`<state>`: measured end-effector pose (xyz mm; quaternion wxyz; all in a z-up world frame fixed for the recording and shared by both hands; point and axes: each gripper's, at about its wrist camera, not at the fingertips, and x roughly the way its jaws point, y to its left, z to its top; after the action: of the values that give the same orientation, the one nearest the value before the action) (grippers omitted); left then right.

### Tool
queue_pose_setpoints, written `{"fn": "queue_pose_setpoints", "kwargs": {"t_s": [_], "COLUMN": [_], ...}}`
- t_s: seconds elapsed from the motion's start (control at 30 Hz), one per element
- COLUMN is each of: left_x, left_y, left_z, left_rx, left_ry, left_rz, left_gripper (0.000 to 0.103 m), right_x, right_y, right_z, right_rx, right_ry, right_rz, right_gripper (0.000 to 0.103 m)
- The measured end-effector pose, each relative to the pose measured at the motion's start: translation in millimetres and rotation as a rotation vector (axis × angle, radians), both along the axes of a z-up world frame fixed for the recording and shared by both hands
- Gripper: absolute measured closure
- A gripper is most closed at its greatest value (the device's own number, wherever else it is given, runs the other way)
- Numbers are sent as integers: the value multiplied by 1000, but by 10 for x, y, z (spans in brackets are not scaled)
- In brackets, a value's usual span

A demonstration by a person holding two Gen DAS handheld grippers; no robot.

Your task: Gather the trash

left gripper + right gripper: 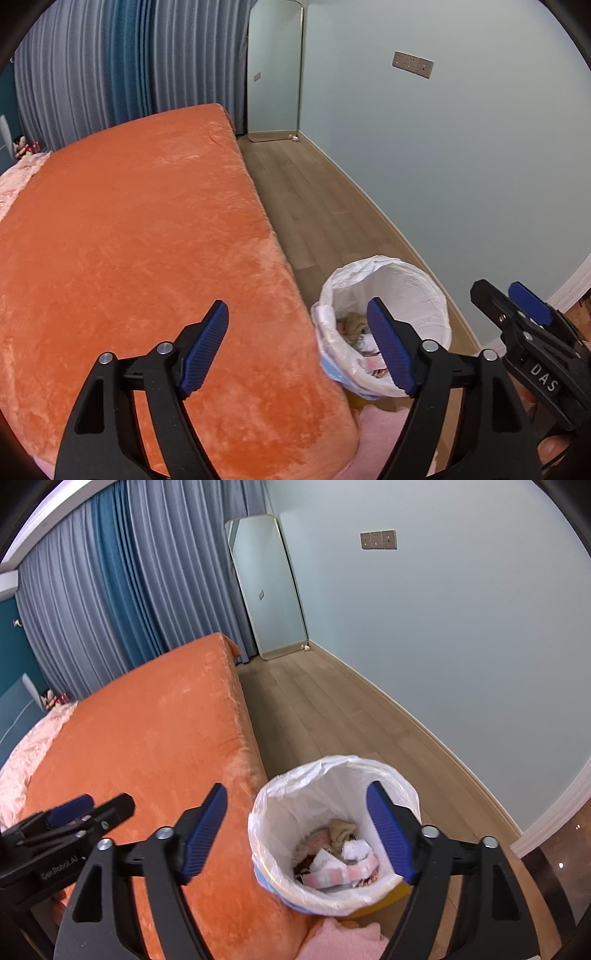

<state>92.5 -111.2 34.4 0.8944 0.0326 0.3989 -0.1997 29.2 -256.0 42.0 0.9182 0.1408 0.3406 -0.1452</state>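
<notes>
A trash bin (417,280) lined with a white plastic bag stands on the floor beside the bed; it also shows in the right wrist view (317,775). Crumpled paper and wrappers (332,860) lie inside it. My left gripper (299,347) is open and empty, over the bed's edge left of the bin. My right gripper (297,830) is open and empty, right above the bin's mouth. The right gripper shows in the left wrist view (517,310), and the left gripper in the right wrist view (85,812).
An orange blanket covers the bed (129,229) on the left. Wooden floor (314,199) runs between bed and pale blue wall. A mirror (269,587) leans in the far corner. Curtains (110,598) hang behind the bed. A pink cloth (343,941) lies near the bin.
</notes>
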Motion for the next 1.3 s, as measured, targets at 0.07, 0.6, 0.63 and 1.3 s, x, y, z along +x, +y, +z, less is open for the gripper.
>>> {"fn": "queue_pose_setpoints", "kwargs": {"t_s": [0.07,0.6,0.63,1.3], "left_x": [-35,-325,-351,-566], "left_y": [74,436,446,424], "left_z": [5,-44,-43,-209], "left_rx": [16,79,81,126], "left_ry": [-8,-24,-27,4], "left_rz": [19,99,101,112], "left_gripper": [21,12,12,11], "right_x": [-27,-304,-324,-530], "right_y": [52,551,576,601], "right_z": [-32,-71,-73,-250], "right_rx": [-2,-145,-156,-165], "right_ry": [27,84,85,125], "right_rz": [8,76,81,75], "right_gripper": [19,7,7,7]}}
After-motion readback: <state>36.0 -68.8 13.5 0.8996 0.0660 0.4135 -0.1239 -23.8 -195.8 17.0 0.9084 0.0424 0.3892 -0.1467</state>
